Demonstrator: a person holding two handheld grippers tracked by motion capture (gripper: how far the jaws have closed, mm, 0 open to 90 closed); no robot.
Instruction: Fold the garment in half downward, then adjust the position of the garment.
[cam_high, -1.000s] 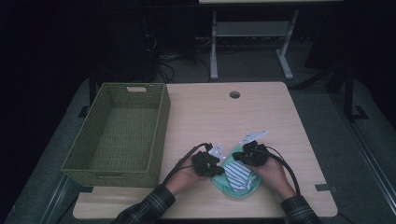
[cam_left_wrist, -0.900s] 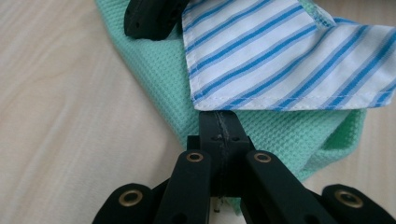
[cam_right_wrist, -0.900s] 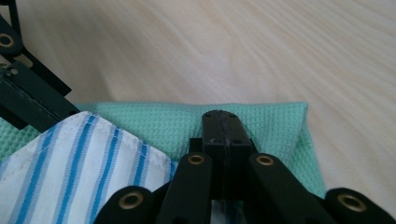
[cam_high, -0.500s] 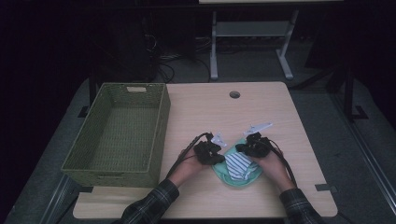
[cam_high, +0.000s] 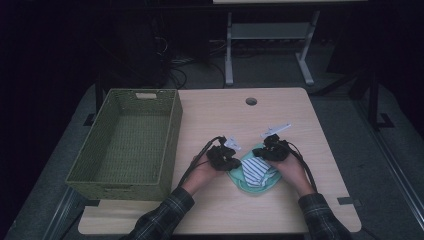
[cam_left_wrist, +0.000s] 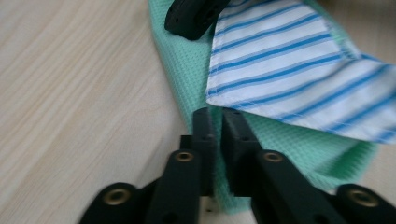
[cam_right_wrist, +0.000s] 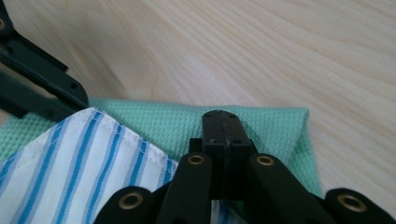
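Observation:
A mint-green waffle cloth (cam_high: 239, 182) lies on the table's near half, with a white cloth with blue stripes (cam_high: 256, 170) on top of it. My left gripper (cam_high: 237, 161) is at the green cloth's left edge. In the left gripper view its jaws (cam_left_wrist: 217, 126) are shut on the green cloth (cam_left_wrist: 187, 70), beside the striped cloth (cam_left_wrist: 289, 60). My right gripper (cam_high: 261, 153) is at the cloth's far right edge. In the right gripper view it (cam_right_wrist: 222, 126) is shut on the green cloth (cam_right_wrist: 275, 128), and the striped cloth (cam_right_wrist: 84, 158) lies to its left.
An empty green woven basket (cam_high: 172, 135) stands on the table's left side, close to my left hand. The wooden table (cam_high: 240, 120) has a round cable hole (cam_high: 251, 101) near its far edge. Desk legs and cables stand on the dark floor beyond.
Both hands have moved away from the person, toward the table's middle. The green cloth and the striped cloth have come along with them, a little farther from the near edge.

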